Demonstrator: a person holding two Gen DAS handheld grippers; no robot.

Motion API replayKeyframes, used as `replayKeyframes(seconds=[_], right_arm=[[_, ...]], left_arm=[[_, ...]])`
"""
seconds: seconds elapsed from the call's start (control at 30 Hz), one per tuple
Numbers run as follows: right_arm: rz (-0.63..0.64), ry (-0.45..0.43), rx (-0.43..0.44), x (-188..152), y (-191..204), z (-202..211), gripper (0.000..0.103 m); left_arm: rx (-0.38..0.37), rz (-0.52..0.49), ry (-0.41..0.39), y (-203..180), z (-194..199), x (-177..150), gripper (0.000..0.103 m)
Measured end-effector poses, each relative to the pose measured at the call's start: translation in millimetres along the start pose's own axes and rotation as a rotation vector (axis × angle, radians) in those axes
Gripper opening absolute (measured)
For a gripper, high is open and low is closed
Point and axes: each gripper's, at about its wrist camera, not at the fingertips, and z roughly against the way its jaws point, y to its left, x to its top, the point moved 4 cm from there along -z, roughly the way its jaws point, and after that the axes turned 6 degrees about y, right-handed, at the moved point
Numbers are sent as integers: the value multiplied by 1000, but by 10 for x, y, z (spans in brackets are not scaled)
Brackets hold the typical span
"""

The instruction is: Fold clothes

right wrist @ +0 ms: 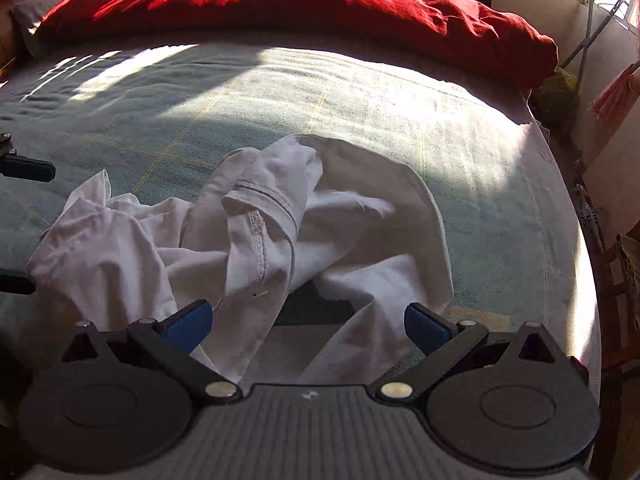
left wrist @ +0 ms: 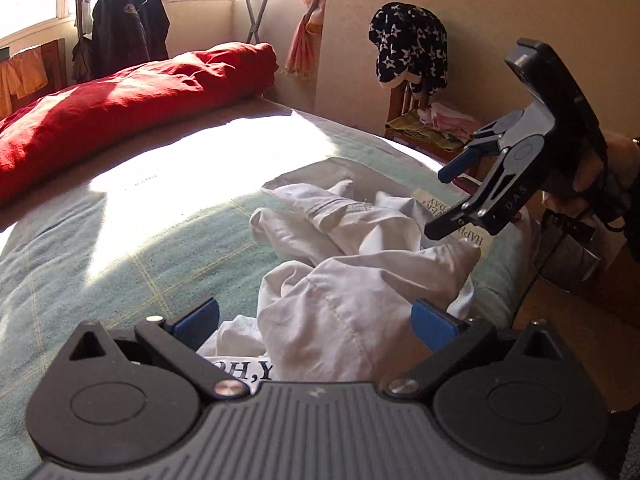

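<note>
2 grippers are held over a crumpled white garment [right wrist: 256,232] lying on the near part of the bed [right wrist: 400,120]. Left gripper [left wrist: 316,320] and right gripper [right wrist: 308,322] fingers are spread apart, nothing gripped. 1 red duvet [right wrist: 300,4] is bunched at the far side.

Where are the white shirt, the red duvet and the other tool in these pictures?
Shirt [right wrist: 256,240]: right wrist view, on its stitched hem.
Duvet [left wrist: 120,108]: left wrist view, on its sunlit middle.
Right tool [left wrist: 444,204]: left wrist view, between its open fingertips.
</note>
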Motion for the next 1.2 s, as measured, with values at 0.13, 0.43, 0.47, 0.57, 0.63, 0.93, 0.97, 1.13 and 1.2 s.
replayKeyframes(seconds=[0.13,0.43,0.47,0.57,0.63,0.93,0.97,1.13,1.2], right_arm=[[-9,-31,39,-111,-11,92,103],[-50,-18,85,-305,-116,-22,103],[-52,-17,86,-315,-127,-39,103],[-57,-14,90,-336,-142,-66,103],[-59,-14,95,-342,-148,-82,103],[-59,-21,128,-353,-62,-97,103],[-58,-24,128,-362,-58,-81,103],[-68,-30,127,-418,-93,-44,103],[-75,-31,125,-443,-122,-41,103]], left_arm=[[-92,0,60,118,-239,80,95],[-337,-18,140,69,-304,-55,63],[-354,-47,144,11,-239,-80,63],[-384,-141,169,-160,-77,-155,63],[-383,-193,193,-236,-22,-191,63],[-323,-291,208,-439,-313,115,64],[-321,-309,218,-486,-374,155,64],[-209,-453,305,-725,-556,81,26],[-139,-485,305,-753,-520,29,19]])
